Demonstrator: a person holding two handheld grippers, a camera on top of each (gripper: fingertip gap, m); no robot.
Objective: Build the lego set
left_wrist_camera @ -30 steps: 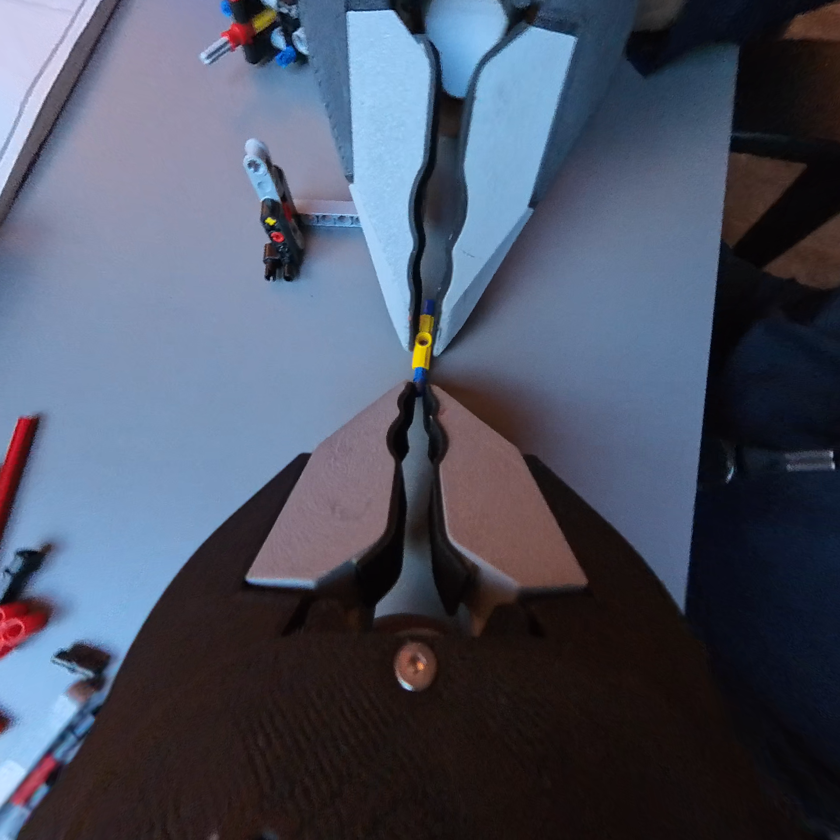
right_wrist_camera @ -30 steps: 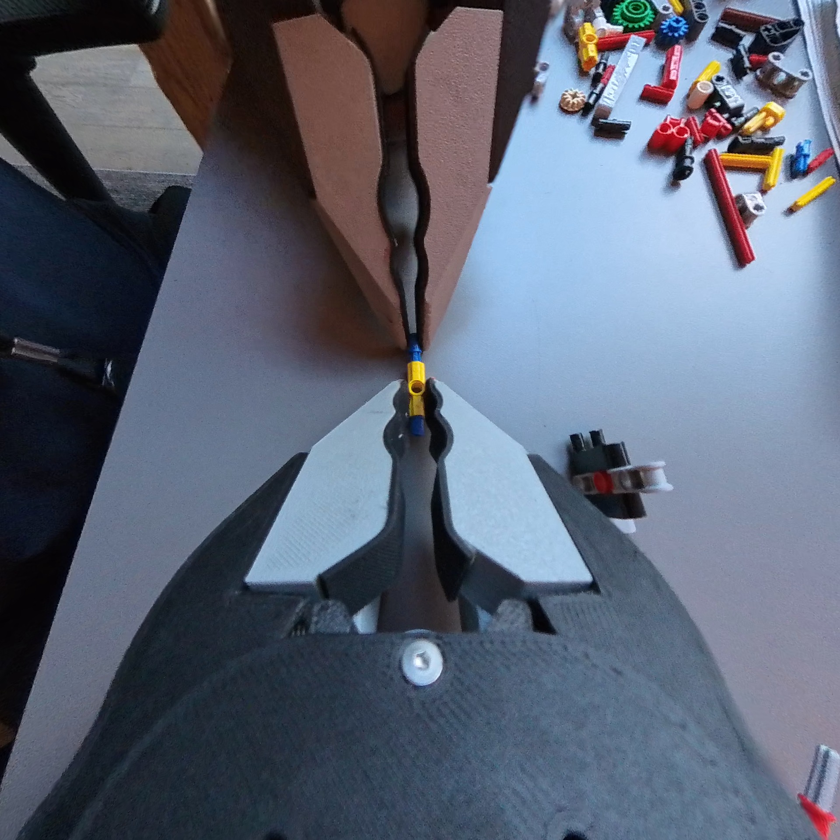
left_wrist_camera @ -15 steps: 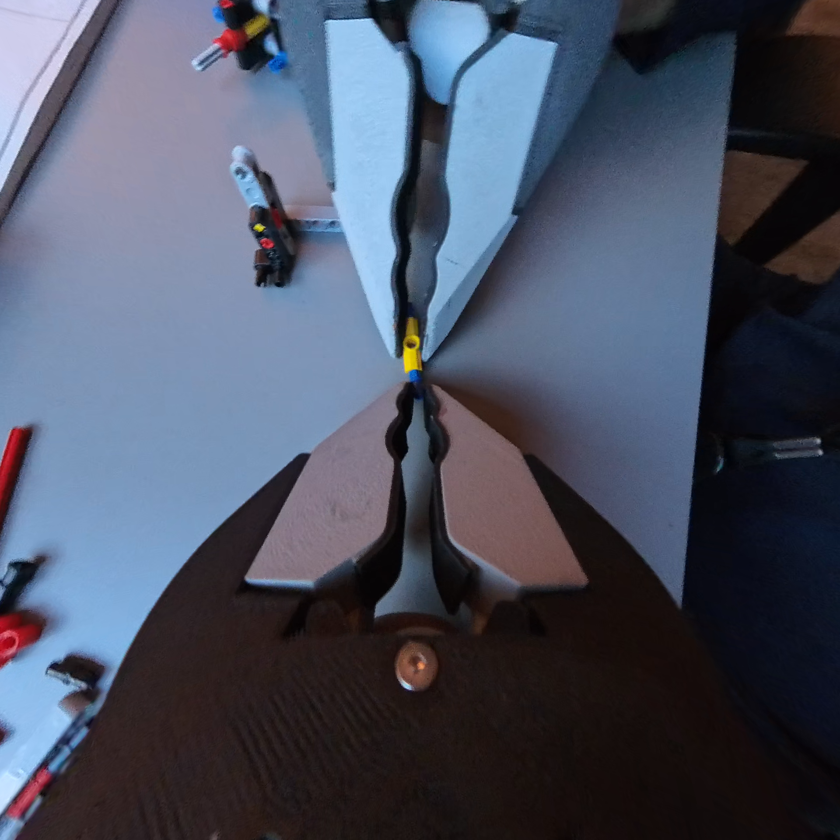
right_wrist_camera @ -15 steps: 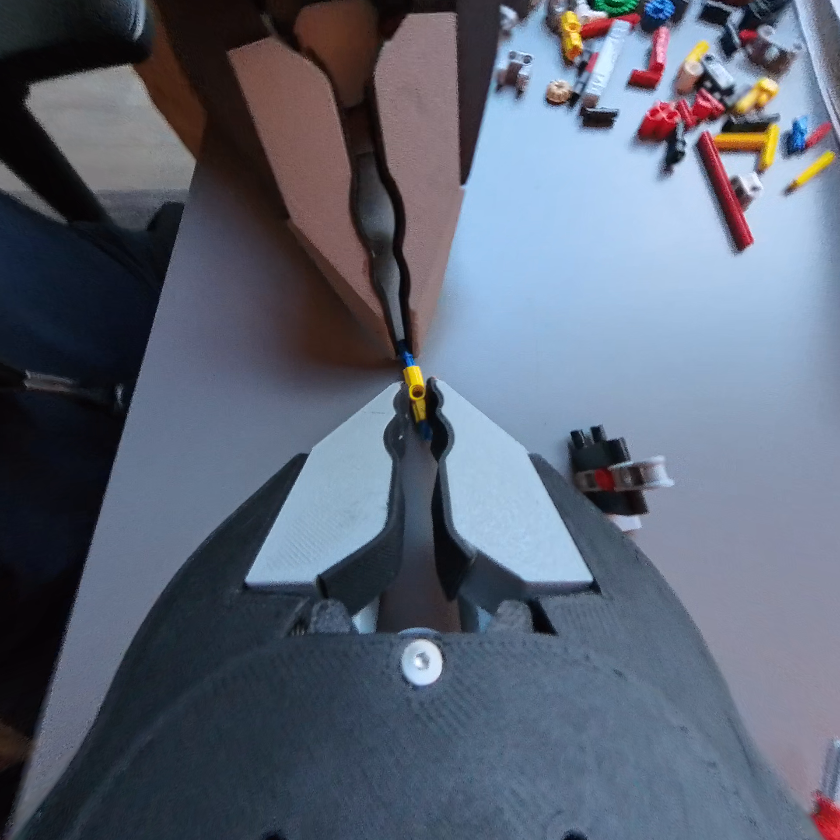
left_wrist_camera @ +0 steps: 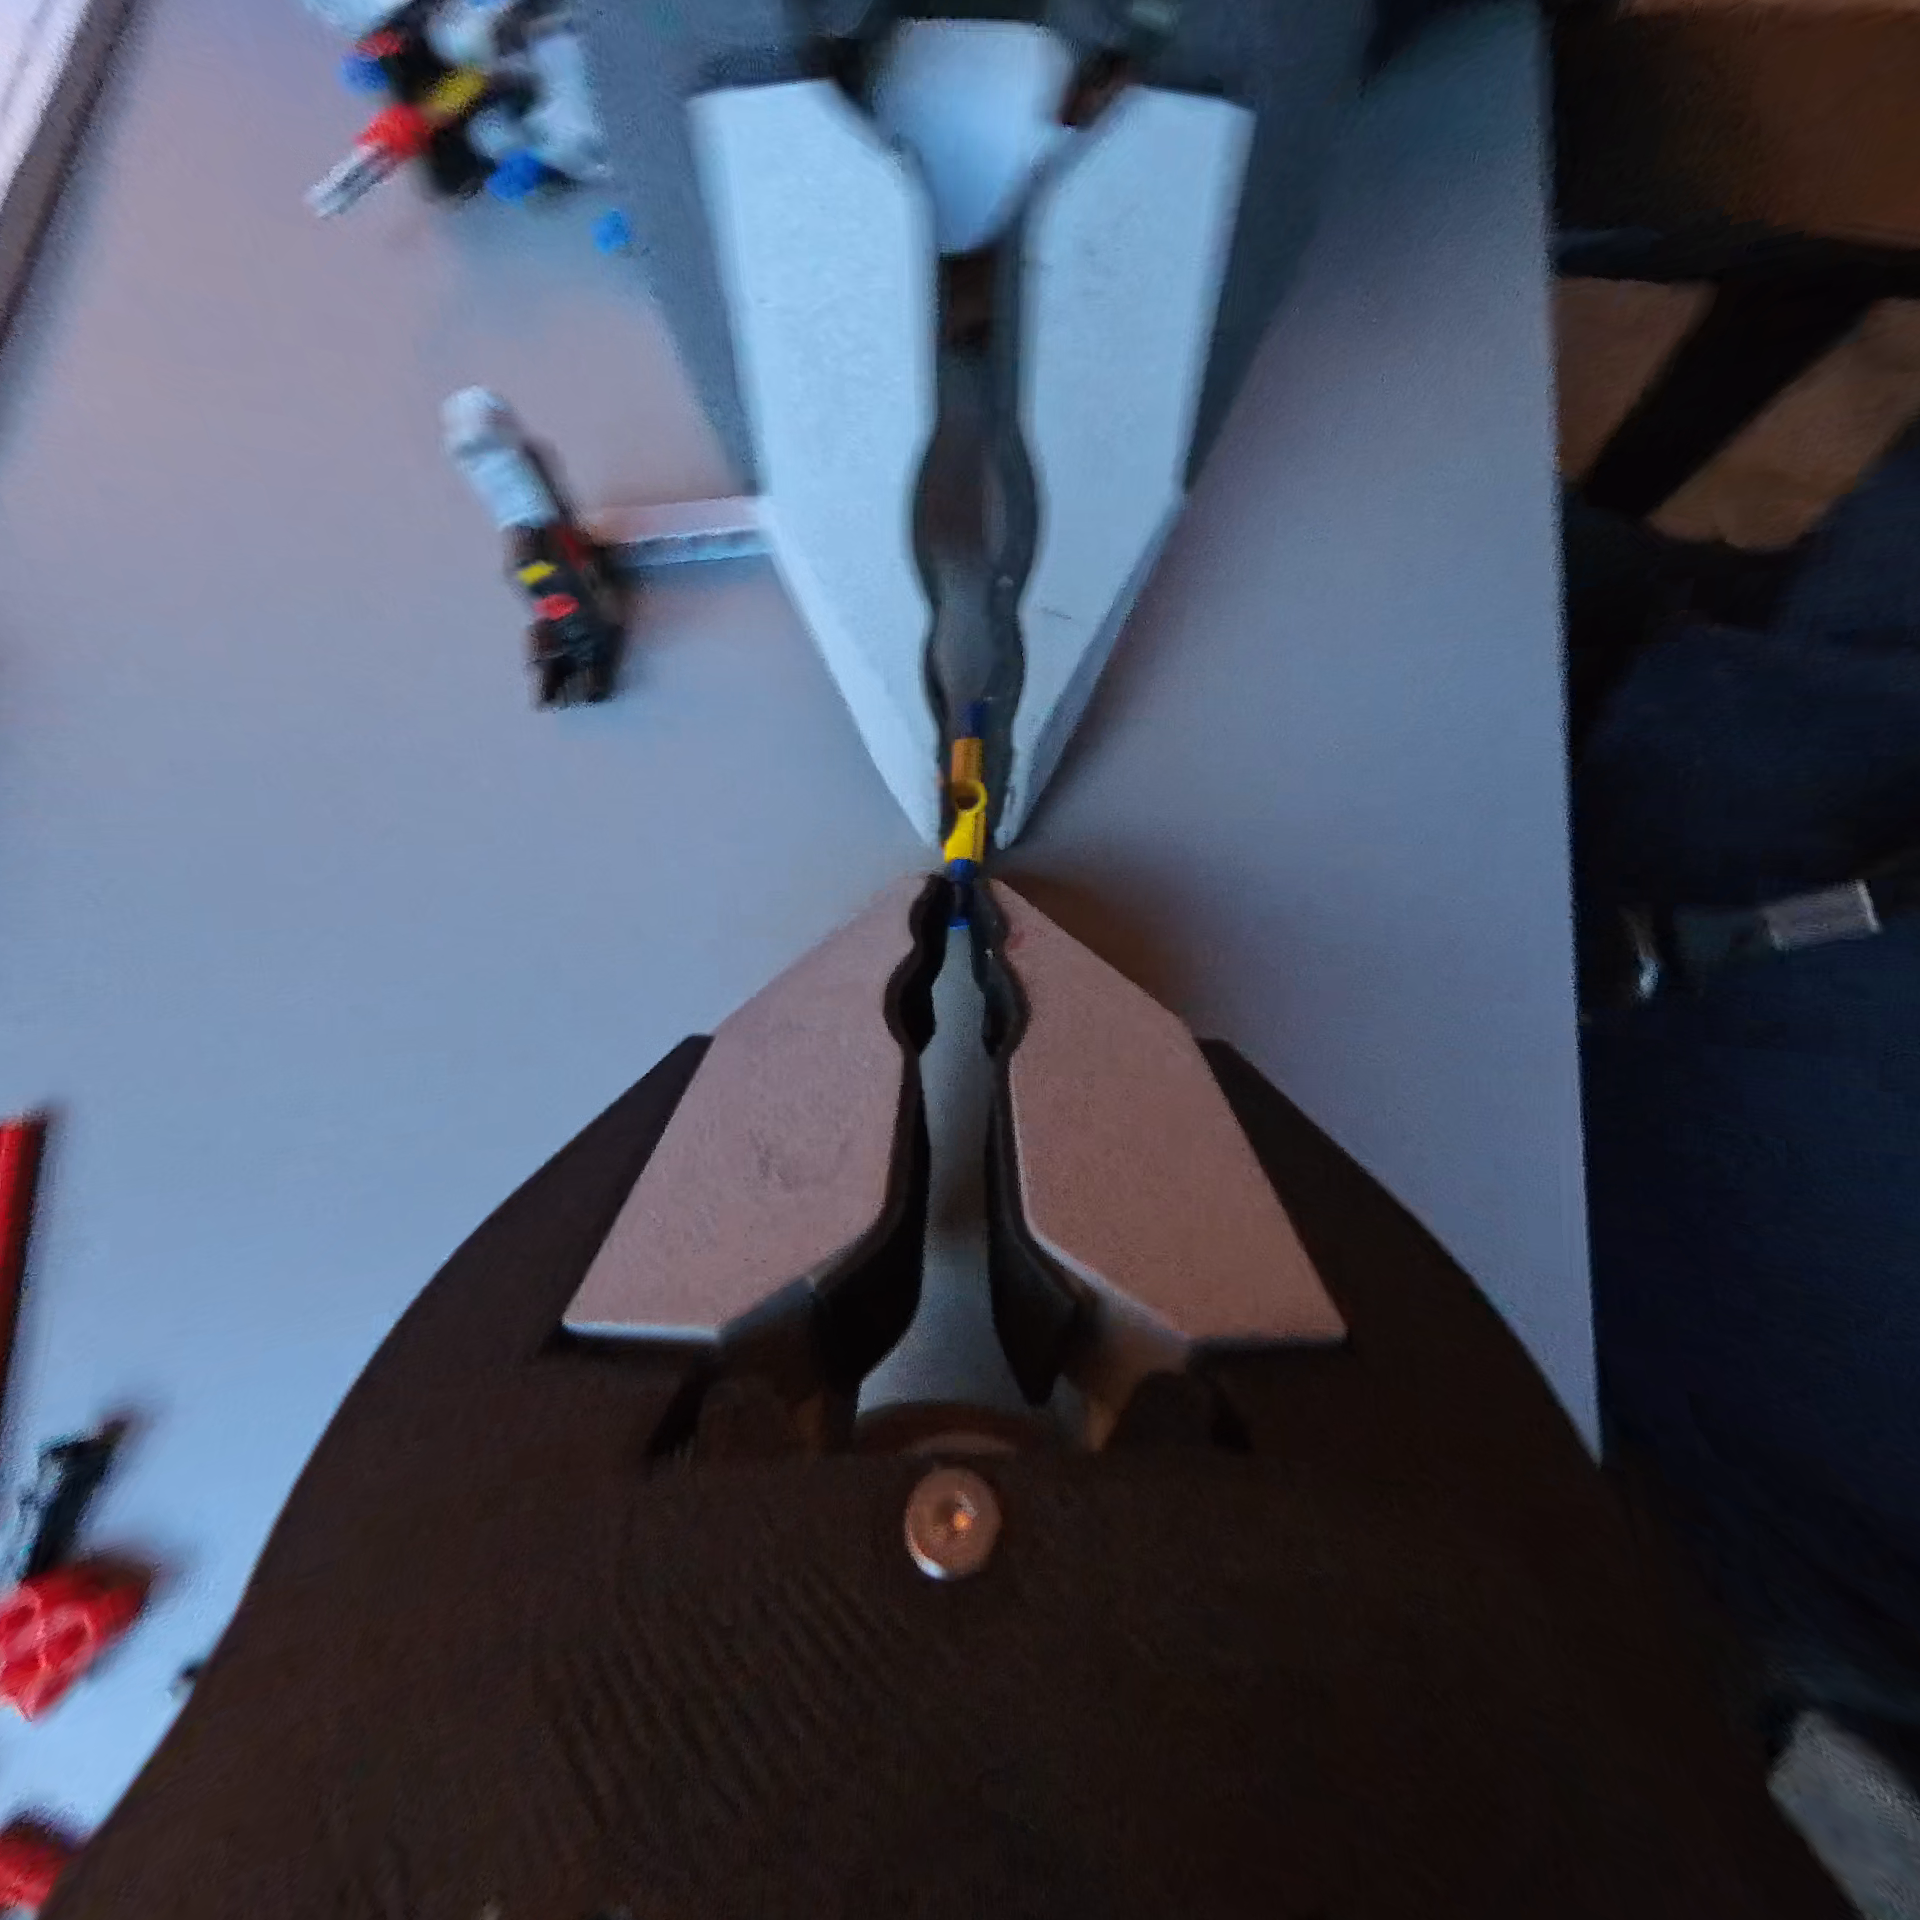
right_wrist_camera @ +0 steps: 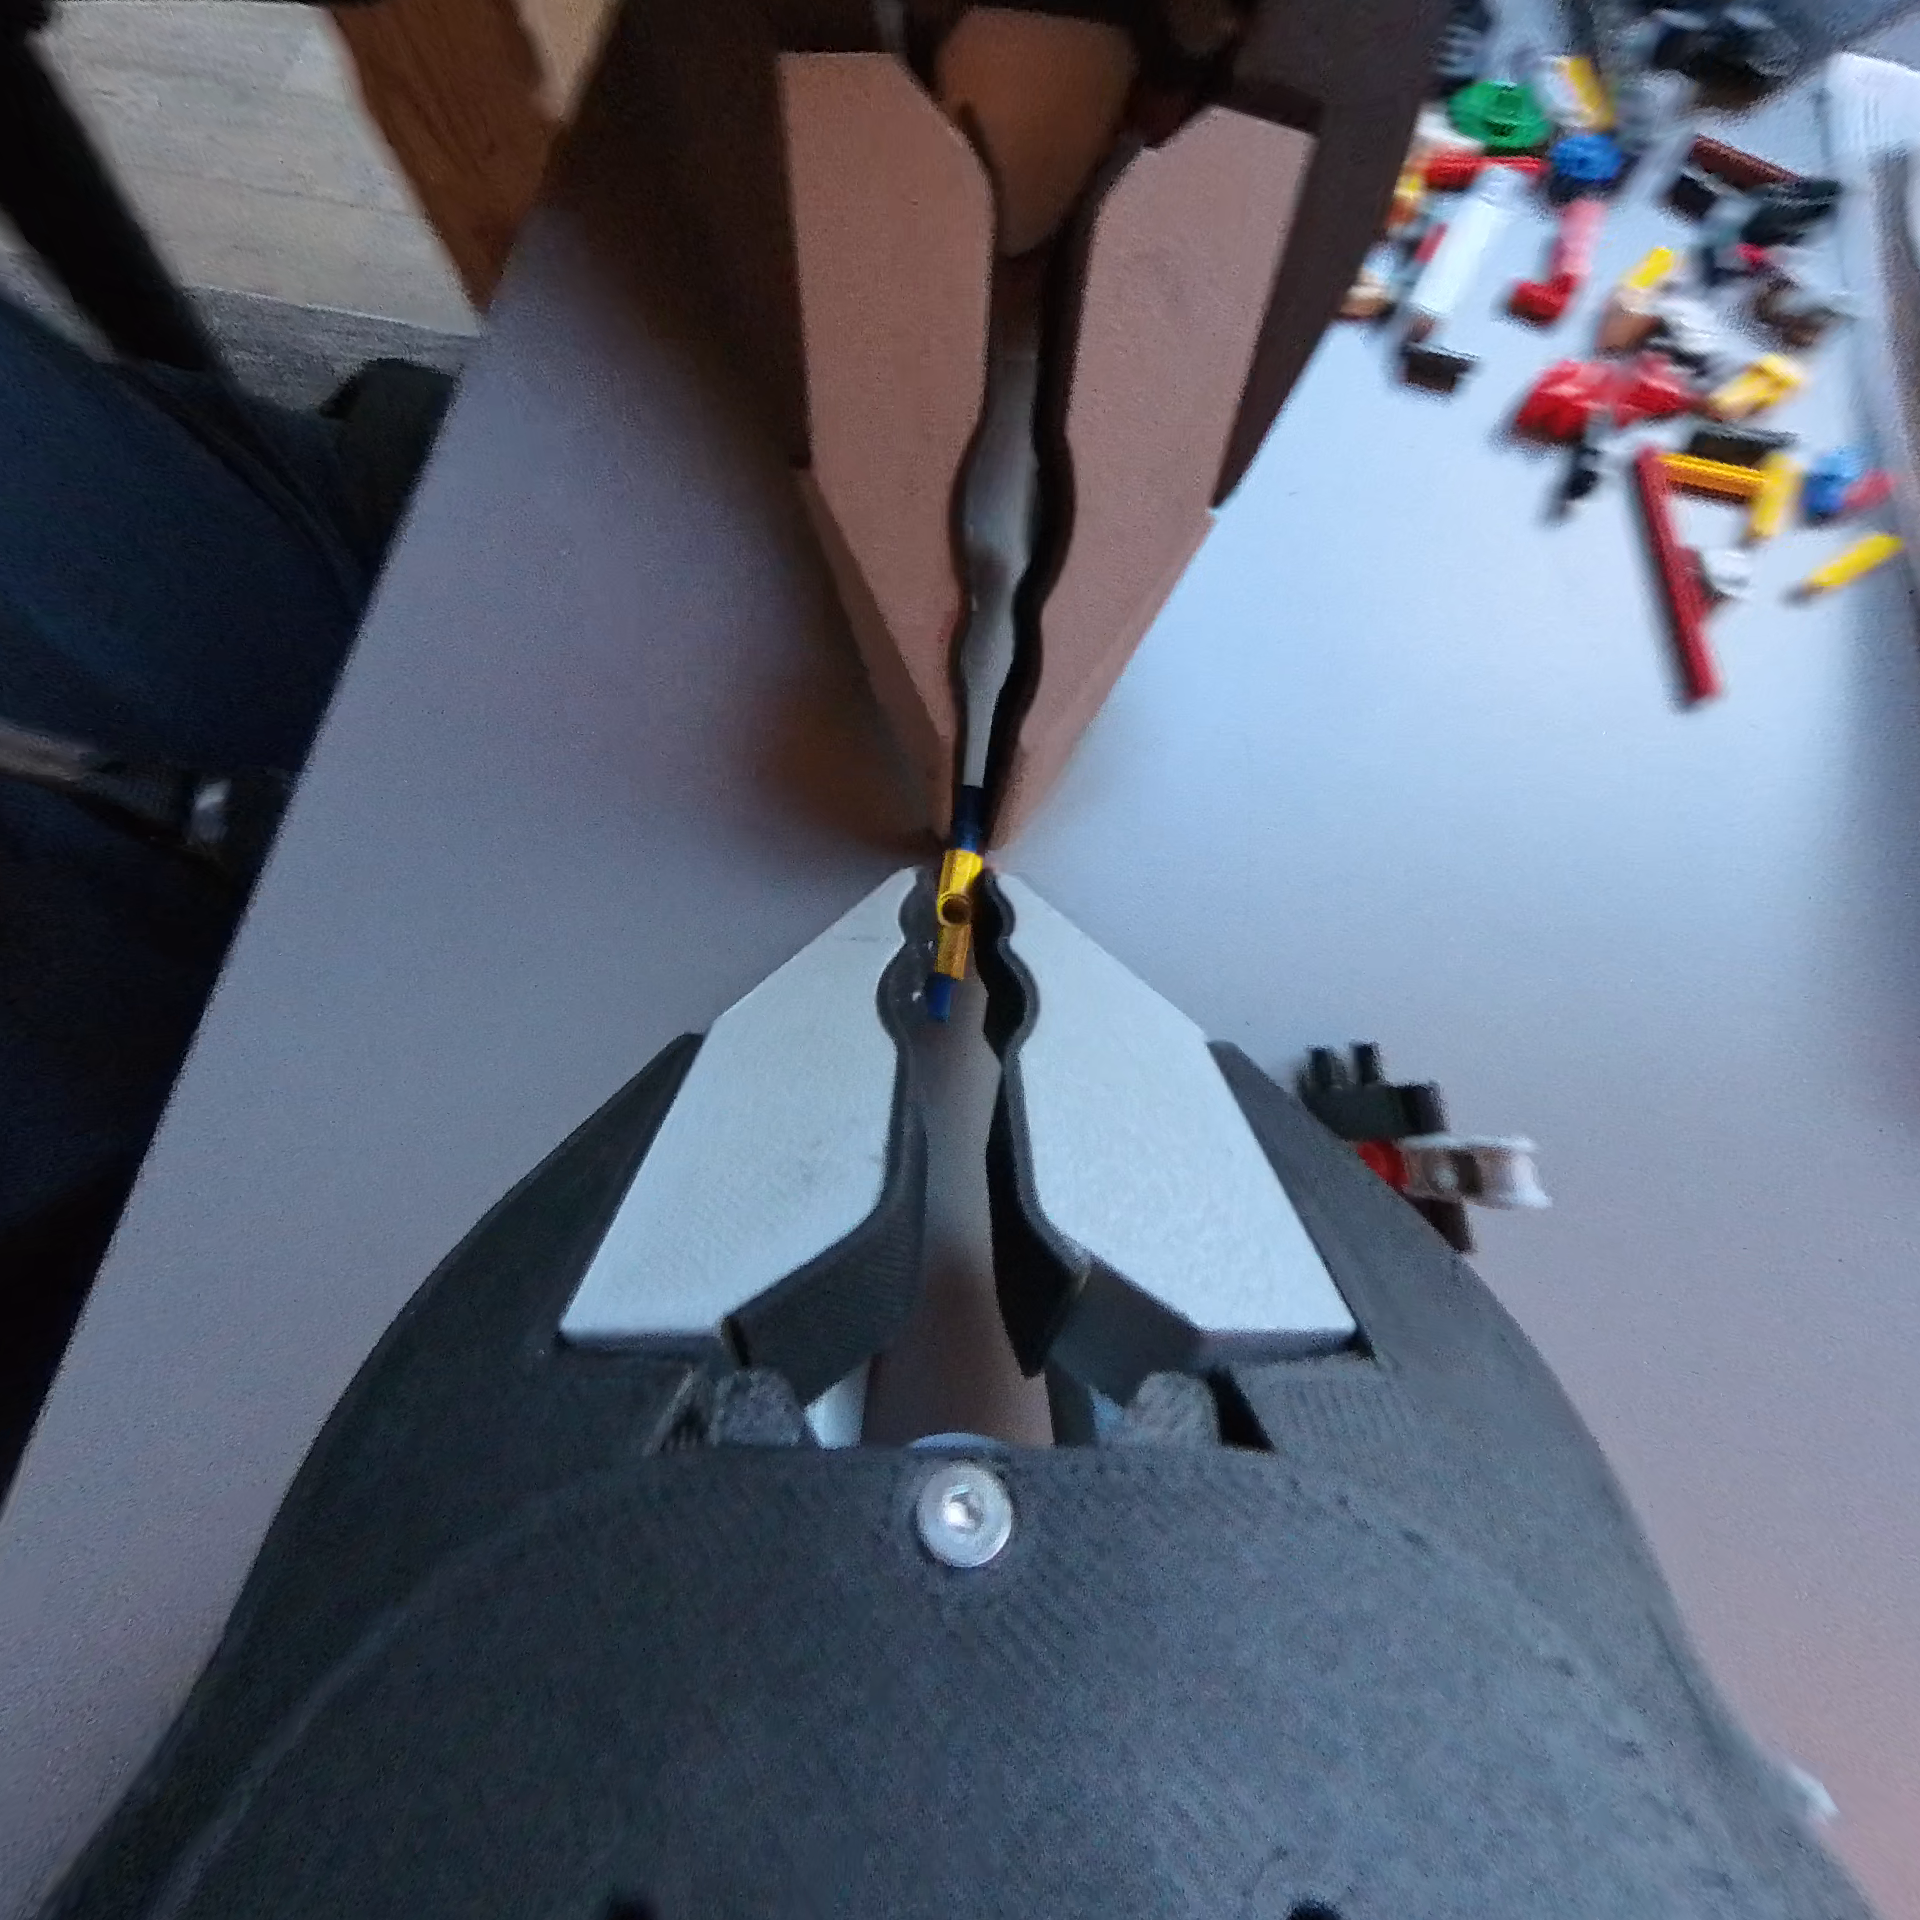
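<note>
Yellow connector, threaded on a blue pin, is seen in the left wrist view suspended above the grey table, near its right edge. The left gripper, with brown fingers, is closed narrowly on the near end of the blue pin, while the right gripper, with pale grey fingers, reaches in from the far side and is clamped on the yellow connector. A small black assembly with a white end lies on the table beyond and to the left, and red pieces are scattered by the left edge. In the right wrist view the yellow connector is gripped between the right gripper's pale fingertips, with the blue pin running on into the brown fingertips of the left gripper opposite. A heap of coloured pieces is spread toward the far right corner, and the black assembly lies just right of the right gripper.
</note>
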